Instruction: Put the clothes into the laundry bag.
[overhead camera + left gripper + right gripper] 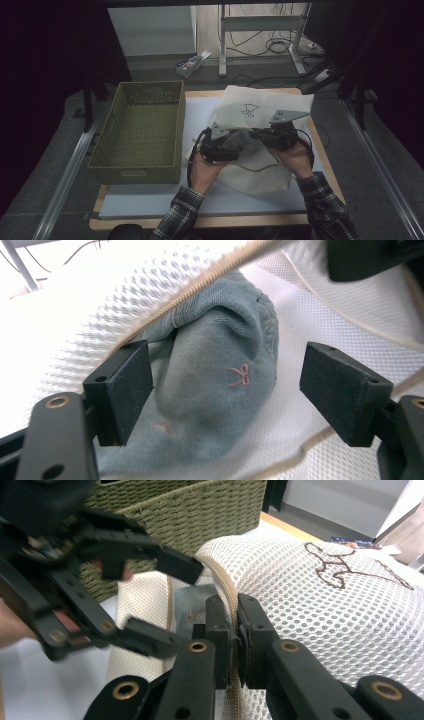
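The step in hand appears to be the stuffing of a grey-blue garment (215, 385) into a white mesh laundry bag (260, 112) that lies on the desk (150, 197), right of a green woven basket (142, 132). The bag's mouth is held up by the right tool (234, 630), whose jaws are clamped together on the zipper-edged rim (227, 587). The left tool (225, 390) sits at the opening with its jaws apart, on either side of the garment; the left pad seems to brush the cloth, and nothing is gripped.

For the step to be done well, the rim should be kept raised and taut, so that the mouth is not allowed to sag. The cloth is better pushed deep past the zipper, and the mesh should not be snagged.

Counted: one bag, one garment, one basket, two tools.
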A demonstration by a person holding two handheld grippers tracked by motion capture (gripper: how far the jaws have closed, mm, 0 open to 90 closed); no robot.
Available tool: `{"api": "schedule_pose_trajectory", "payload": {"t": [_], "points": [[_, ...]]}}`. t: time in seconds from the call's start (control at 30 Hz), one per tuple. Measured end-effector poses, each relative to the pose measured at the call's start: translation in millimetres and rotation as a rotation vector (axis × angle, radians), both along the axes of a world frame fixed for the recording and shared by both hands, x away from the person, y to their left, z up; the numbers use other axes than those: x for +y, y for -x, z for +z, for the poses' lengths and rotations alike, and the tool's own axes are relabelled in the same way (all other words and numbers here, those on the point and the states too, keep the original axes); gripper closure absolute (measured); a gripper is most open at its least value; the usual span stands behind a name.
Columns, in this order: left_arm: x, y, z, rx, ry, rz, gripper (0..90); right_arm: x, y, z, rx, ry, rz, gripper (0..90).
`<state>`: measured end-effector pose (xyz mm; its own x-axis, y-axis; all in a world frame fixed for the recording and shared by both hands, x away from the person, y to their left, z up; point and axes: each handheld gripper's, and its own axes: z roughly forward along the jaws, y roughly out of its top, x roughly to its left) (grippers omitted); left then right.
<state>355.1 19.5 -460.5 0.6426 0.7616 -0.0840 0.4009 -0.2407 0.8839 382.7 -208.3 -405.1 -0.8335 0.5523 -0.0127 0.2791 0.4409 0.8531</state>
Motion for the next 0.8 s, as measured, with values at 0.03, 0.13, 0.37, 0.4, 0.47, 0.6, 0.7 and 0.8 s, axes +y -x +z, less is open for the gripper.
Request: {"api": "schedule_pose_trajectory", "payload": {"t": [0.03, 0.13, 0.37, 0.4, 0.47, 0.6, 0.7, 0.8], "points": [[2.1, 2.4, 2.0, 0.0, -0.001, 0.001, 21.8, -0.9, 1.2, -0.9, 0.002, 0.001, -0.001, 83.4], [8.8, 7.7, 7.6, -0.016, -0.004, 0.019, 22.5, -4.7, 4.8, -4.2, 0.017, 0.009, 0.002, 83.4], [15.7, 0.6, 2.1, -0.003, -0.054, 0.045, 29.0, -13.2, 12.4, -11.0, 0.039, 0.017, -0.004, 83.3], [15.0, -1.2, 0.0, -0.001, -0.066, 0.051, 30.5, -14.9, 13.6, -10.8, 0.039, 0.015, -0.007, 83.3], [13.7, -6.4, -5.7, 0.007, -0.09, 0.066, 36.1, -17.4, 14.9, -9.8, 0.038, 0.009, -0.01, 83.3], [14.3, -16.2, -15.8, 0.024, -0.136, 0.118, 49.2, -22.6, 16.3, -7.2, 0.033, -0.002, -0.015, 83.3], [20.6, -16.8, -13.9, 0.046, -0.086, 0.119, 75.3, -24.6, 15.4, -8.2, 0.035, 0.0, -0.019, 83.1], [20.7, -10.1, -7.3, 0.029, -0.125, 0.135, 85.6, -23.1, 13.4, -12.8, 0.047, 0.013, -0.022, 83.2]]}}
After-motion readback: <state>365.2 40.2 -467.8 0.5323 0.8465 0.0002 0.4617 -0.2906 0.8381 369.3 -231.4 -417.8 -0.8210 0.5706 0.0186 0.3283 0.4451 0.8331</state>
